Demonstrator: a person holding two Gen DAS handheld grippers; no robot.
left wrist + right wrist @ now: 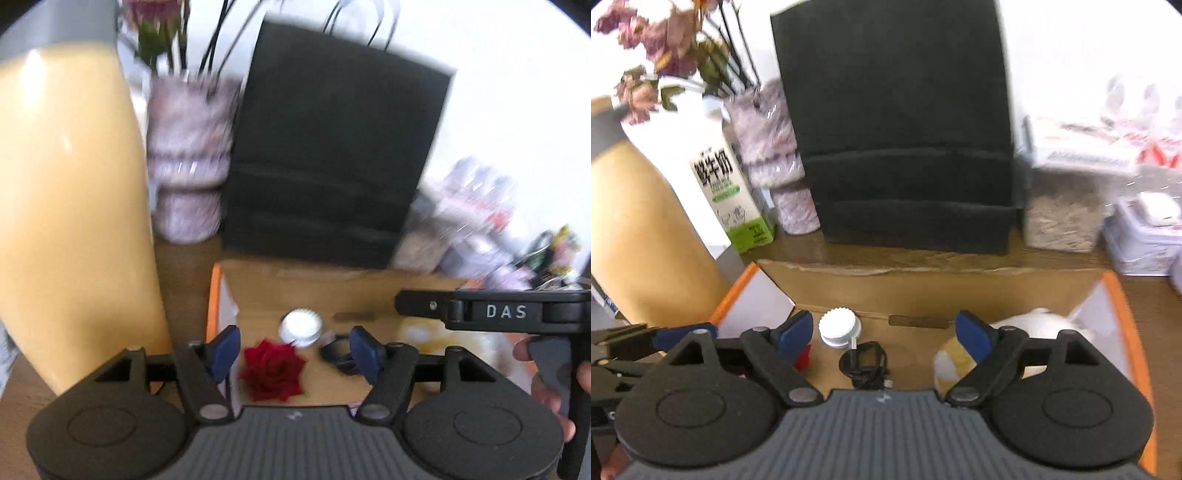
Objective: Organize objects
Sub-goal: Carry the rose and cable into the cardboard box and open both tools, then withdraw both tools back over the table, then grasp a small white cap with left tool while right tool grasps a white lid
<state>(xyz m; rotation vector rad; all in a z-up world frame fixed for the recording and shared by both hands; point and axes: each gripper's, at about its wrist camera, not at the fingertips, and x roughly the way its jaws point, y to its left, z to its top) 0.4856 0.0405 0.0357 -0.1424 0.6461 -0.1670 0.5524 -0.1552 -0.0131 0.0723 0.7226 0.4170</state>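
While both grippers hang over the open cardboard box [923,291], neither holds anything: the left gripper [293,350] has its blue pads spread wide above the red rose head [272,370], and the right gripper [884,334] is just as wide open above the coiled black cable [863,363]. A white ribbed cap [839,328] lies just beyond the cable, and a yellow-and-white plush toy [955,363] sits to the right, partly hidden by a finger. The rose looks like the left gripper's likely target. It should drop straight down, centre the bloom between the pads, and close gently, since petals crush easily. Both views are motion-blurred, so slowing first would help.
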